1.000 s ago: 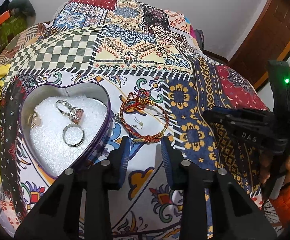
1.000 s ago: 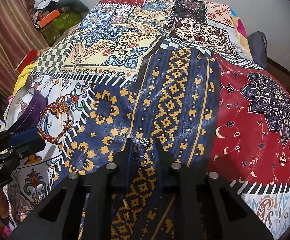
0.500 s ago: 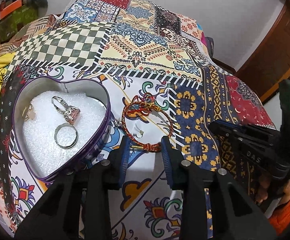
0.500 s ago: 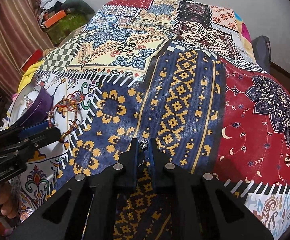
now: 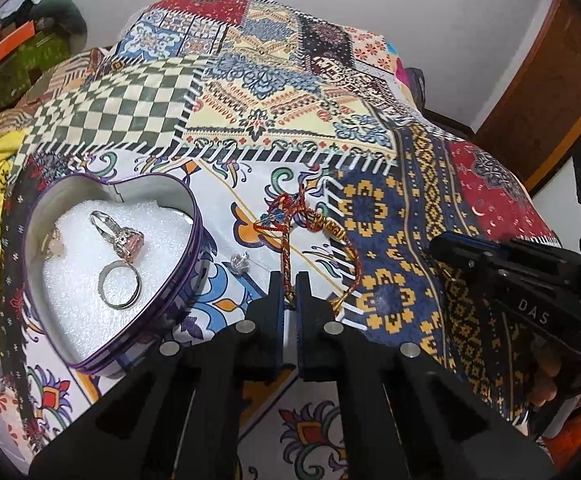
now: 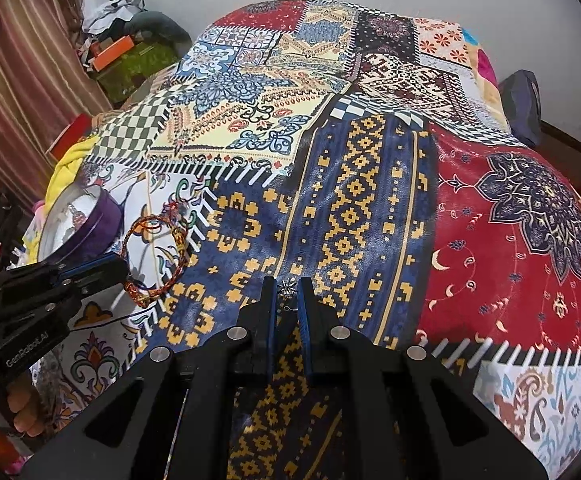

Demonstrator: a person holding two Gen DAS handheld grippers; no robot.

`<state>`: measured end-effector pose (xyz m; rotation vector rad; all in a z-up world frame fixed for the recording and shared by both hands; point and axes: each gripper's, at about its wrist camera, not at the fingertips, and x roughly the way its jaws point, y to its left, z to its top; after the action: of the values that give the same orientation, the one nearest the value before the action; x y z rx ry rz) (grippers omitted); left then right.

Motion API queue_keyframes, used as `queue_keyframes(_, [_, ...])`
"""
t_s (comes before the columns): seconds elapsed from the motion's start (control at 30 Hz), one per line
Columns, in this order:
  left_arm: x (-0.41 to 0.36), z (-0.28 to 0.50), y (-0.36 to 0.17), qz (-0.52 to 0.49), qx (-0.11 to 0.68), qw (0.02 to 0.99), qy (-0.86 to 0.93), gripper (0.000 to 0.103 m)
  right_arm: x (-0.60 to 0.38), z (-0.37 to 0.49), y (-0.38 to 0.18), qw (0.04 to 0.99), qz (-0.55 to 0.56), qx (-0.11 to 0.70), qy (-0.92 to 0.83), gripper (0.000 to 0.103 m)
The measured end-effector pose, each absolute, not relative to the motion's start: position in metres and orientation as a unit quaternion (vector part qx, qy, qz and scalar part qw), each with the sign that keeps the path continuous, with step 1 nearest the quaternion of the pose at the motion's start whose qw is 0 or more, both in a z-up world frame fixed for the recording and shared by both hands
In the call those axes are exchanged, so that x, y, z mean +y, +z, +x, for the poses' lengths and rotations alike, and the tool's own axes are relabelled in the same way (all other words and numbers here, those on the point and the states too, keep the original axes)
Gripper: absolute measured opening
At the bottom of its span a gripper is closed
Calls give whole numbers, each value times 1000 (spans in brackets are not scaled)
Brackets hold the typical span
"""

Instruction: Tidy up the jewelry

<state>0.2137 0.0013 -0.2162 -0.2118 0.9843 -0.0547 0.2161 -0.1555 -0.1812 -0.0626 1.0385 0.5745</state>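
The left gripper (image 5: 289,294), parted a moment ago around the near edge of the braided bracelet (image 5: 310,240), has now clenched on its cord, so the loop at frame centre is pulled long and narrow instead of lying round on the patchwork bedspread (image 5: 250,92). The right gripper (image 6: 288,294) stays pinched on a small sparkly earring (image 6: 287,289) at lower centre. Both pieces look ready to go to the heart-shaped tin (image 5: 70,184) at left, which holds 2 rings (image 5: 119,257) on white foam.
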Motion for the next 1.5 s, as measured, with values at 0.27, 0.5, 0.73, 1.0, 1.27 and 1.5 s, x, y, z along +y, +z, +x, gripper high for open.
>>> queue_keyframes(0.27, [-2, 194, -187, -69, 442, 894, -30, 1, -160, 203, -159, 838, -21, 473, 272, 9])
queue_keyframes(0.5, [9, 170, -144, -81, 401, 912, -42, 1, -154, 188, -132, 848, -21, 450, 281, 9])
queue_keyframes(0.73, [22, 148, -108, -87, 361, 928, -40, 1, -139, 173, -112, 853, -24, 429, 295, 9])
queue_keyframes(1.0, [44, 134, -87, -88, 334, 938, -24, 1, -113, 163, -101, 850, -27, 418, 320, 9])
queue_keyframes(1.27, [74, 131, -84, -103, 321, 941, -4, 1, -80, 162, -94, 840, -28, 409, 355, 9])
queue_keyframes(1.5, [97, 143, -91, -117, 323, 939, 3, 1, -47, 169, -101, 826, -32, 413, 383, 9])
